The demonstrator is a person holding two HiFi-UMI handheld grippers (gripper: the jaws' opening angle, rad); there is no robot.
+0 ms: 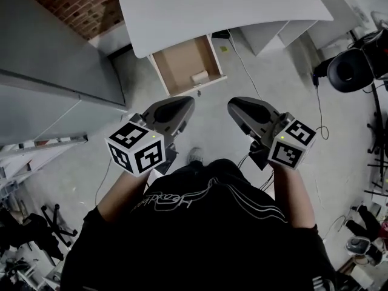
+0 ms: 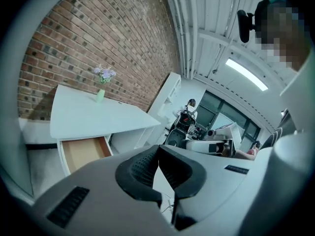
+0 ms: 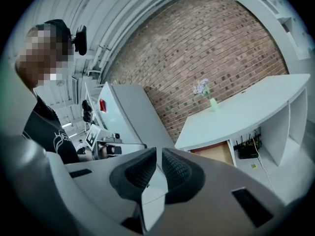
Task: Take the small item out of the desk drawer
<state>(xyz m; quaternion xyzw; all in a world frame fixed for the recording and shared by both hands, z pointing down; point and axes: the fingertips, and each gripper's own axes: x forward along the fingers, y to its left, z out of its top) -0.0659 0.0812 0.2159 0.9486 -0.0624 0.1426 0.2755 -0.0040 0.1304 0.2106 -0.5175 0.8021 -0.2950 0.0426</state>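
Under the white desk (image 1: pixel 218 5) a wooden drawer (image 1: pixel 188 65) stands pulled out. A small pale item (image 1: pixel 199 76) lies at its front right corner. My left gripper (image 1: pixel 183 103) and right gripper (image 1: pixel 237 104) hover side by side over the floor, short of the drawer's front, and touch nothing. The left gripper (image 2: pixel 157 150) is shut with its tips touching and nothing held. The right gripper (image 3: pixel 159 156) is shut too and also empty. The drawer (image 2: pixel 83 151) shows at the lower left of the left gripper view. The right gripper view has the drawer (image 3: pixel 216 152) just beyond the jaws.
A grey cabinet (image 1: pixel 48 59) stands at the left. A black office chair (image 1: pixel 351 68) and floor cables (image 1: pixel 318 111) are at the right. A green vase of flowers (image 2: pixel 101 93) sits on the desk by the brick wall. A black router (image 3: pixel 248 150) lies under the desk.
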